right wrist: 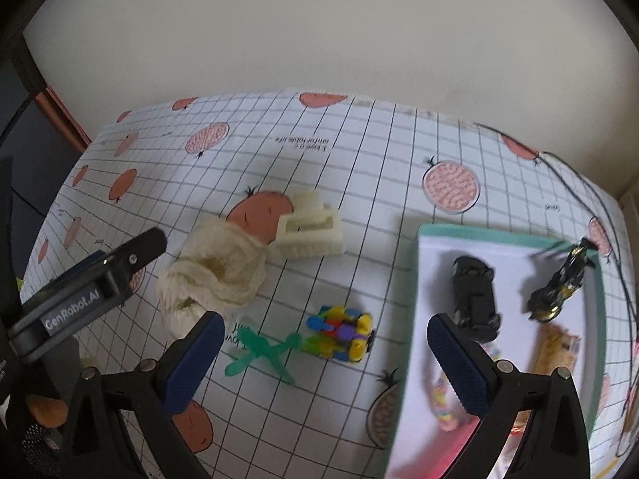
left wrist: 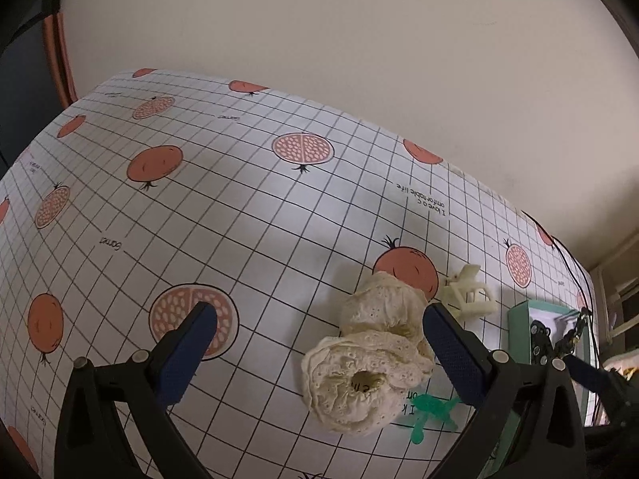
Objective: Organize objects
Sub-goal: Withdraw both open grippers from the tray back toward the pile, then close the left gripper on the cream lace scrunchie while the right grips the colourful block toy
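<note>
Two cream lace scrunchies (left wrist: 379, 351) (right wrist: 215, 275) lie bunched on the pomegranate-print tablecloth. My left gripper (left wrist: 319, 309) hovers open over them, its right finger close beside them and touching nothing. Past them are a cream claw clip (left wrist: 471, 291) (right wrist: 311, 231) and a green plastic clip (left wrist: 431, 411) (right wrist: 263, 351). My right gripper (right wrist: 324, 321) is open and empty above a multicoloured block toy (right wrist: 339, 335). On the right, a teal-rimmed box (right wrist: 499, 235) (left wrist: 519, 315) holds a black toy car (right wrist: 475, 303), a black-gold car (right wrist: 559, 283) and a colourful bracelet (right wrist: 443, 399).
The tablecloth (left wrist: 239, 207) runs back to a cream wall. A black cable (right wrist: 615, 247) curls along the table's right edge behind the box. A yellowish packet (right wrist: 555, 351) lies in the box. One finger (right wrist: 135, 249) of the left gripper shows at the left of the right wrist view.
</note>
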A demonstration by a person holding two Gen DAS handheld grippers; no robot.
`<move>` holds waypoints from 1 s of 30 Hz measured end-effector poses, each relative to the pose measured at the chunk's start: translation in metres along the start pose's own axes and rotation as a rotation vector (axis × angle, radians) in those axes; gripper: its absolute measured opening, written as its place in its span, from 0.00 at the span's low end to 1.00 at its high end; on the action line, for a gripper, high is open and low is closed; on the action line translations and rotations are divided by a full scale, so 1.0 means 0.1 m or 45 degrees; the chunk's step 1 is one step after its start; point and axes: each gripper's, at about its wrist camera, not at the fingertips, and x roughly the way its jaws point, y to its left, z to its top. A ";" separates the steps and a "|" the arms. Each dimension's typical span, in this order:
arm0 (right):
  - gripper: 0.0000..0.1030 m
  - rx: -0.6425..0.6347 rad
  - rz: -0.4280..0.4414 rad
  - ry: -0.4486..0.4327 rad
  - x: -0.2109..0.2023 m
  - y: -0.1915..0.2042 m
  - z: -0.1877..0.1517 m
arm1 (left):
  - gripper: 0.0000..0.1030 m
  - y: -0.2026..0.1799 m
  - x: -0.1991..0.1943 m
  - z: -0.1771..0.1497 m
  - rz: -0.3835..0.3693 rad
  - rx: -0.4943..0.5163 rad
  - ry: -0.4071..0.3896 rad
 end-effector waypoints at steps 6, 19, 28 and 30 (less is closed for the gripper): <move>0.93 -0.024 -0.049 -0.006 0.08 0.05 -0.11 | 1.00 -0.07 0.10 -0.03 -0.014 0.053 0.026; 0.69 -0.017 -0.055 -0.014 0.20 0.07 -0.18 | 1.00 -0.16 0.27 -0.12 0.004 0.115 0.075; 0.58 0.011 -0.072 0.020 0.32 0.01 -0.22 | 0.99 -0.26 0.35 -0.17 0.011 0.165 0.100; 0.57 0.020 -0.077 0.025 0.34 -0.01 -0.23 | 0.99 -0.27 0.35 -0.18 0.009 0.167 0.103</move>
